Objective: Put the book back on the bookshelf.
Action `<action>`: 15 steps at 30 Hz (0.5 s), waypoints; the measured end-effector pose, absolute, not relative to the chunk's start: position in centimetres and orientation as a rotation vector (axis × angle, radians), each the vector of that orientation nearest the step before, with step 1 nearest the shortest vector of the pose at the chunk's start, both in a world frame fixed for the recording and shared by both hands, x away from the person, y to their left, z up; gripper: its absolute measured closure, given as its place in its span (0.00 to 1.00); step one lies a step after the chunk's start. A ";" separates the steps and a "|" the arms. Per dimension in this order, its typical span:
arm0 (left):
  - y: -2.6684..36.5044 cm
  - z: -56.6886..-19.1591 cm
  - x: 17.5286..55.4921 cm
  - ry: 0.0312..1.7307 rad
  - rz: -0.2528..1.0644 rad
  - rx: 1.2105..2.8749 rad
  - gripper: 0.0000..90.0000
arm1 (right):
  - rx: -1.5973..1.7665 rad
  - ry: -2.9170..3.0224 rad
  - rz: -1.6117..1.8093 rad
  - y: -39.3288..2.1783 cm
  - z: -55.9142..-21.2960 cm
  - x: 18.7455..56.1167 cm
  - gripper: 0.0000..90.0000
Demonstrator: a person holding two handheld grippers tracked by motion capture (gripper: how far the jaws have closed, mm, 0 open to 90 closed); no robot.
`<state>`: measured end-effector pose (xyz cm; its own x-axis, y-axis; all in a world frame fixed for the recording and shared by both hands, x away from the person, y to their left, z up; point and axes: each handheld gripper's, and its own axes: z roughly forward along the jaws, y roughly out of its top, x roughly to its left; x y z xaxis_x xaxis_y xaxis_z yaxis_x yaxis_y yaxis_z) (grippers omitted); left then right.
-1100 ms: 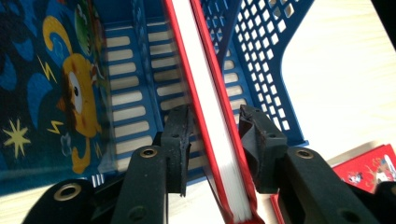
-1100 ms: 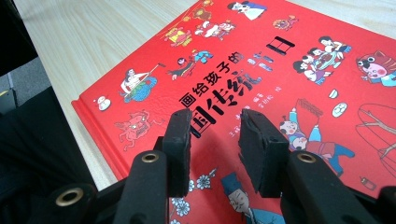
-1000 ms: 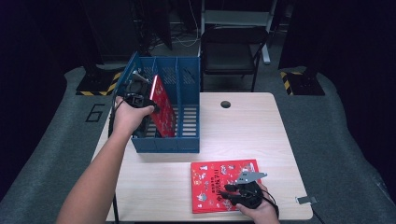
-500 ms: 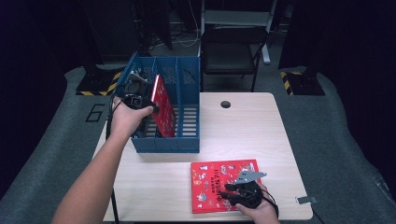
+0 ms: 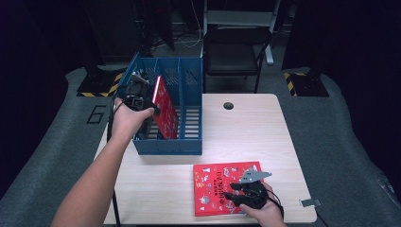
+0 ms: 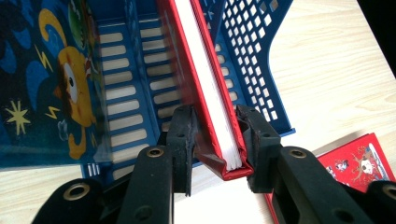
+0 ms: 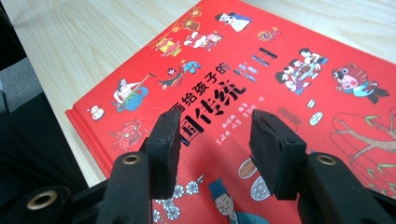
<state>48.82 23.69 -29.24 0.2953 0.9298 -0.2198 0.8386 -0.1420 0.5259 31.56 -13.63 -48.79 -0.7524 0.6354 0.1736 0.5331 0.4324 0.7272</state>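
A blue file rack (image 5: 184, 80) (image 6: 247, 42) stands at the table's back left. In its middle slot a red book (image 5: 166, 111) (image 6: 205, 70) leans over. My left gripper (image 5: 142, 101) (image 6: 215, 126) holds that book by its lower corner; its jaws have just been closing and now press on both covers. A second red picture book (image 5: 215, 187) (image 7: 261, 60) lies flat near the front edge. My right gripper (image 5: 229, 197) (image 7: 215, 135) hovers just over its cover, jaws apart and just opening, with nothing between them.
A blue book with a yellow figure (image 6: 46, 84) stands in the rack's neighbouring slot. The wooden table (image 5: 265, 132) has a round cable hole (image 5: 228, 105) at the back. A small grey piece (image 5: 309, 202) lies at the front right corner. A chair (image 5: 231, 52) stands behind.
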 end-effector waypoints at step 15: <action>24.0 -29.1 49.1 1.622 0.256 1.996 0.83 | 0.966 2.528 1.222 -11.6 -46.8 32.6 0.57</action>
